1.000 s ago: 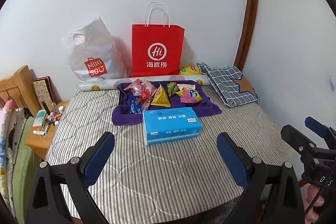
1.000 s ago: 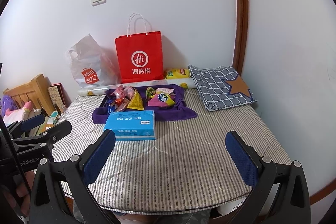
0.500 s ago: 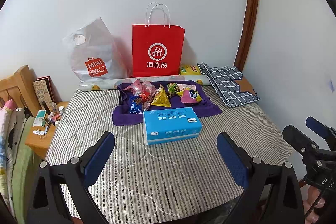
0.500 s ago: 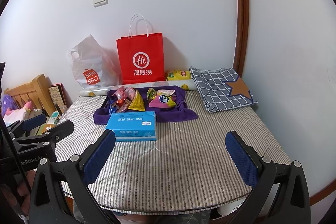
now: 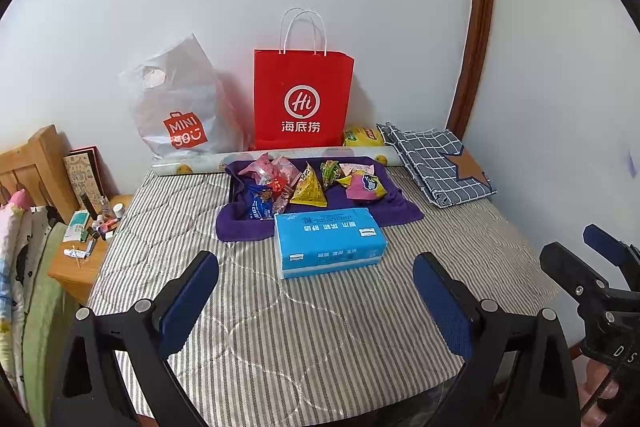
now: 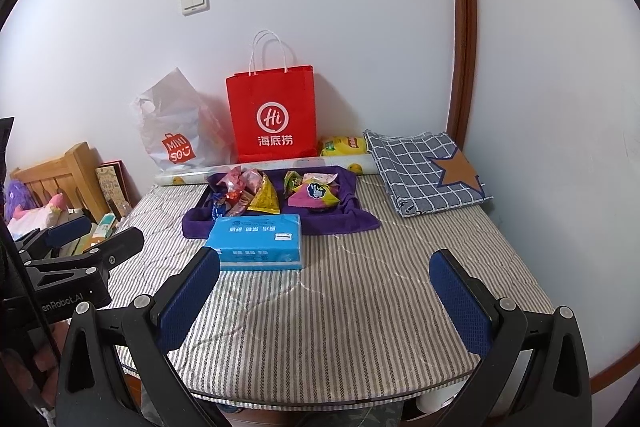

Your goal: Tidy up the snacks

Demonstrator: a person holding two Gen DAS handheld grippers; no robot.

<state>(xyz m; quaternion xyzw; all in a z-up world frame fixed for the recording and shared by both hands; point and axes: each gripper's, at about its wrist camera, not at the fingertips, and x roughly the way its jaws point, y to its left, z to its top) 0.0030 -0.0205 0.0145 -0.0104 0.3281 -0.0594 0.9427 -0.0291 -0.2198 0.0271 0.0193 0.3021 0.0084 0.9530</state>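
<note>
Left gripper (image 5: pixel 316 295) and right gripper (image 6: pixel 324 295) both spread wide, holding nothing. Red bag (image 5: pixel 303 99) marked "Hi"; plastic bag (image 5: pixel 180 107) reading "MINISO".

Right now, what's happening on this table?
Nothing is being handled yet. A person holds both grippers low at the near edge of the striped table, jaws wide open and empty: left gripper, right gripper. The snacks lie in a loose pile on a purple cloth toward the back, with a blue tissue box just in front of it. A red paper bag and a white plastic bag stand against the wall behind.
</note>
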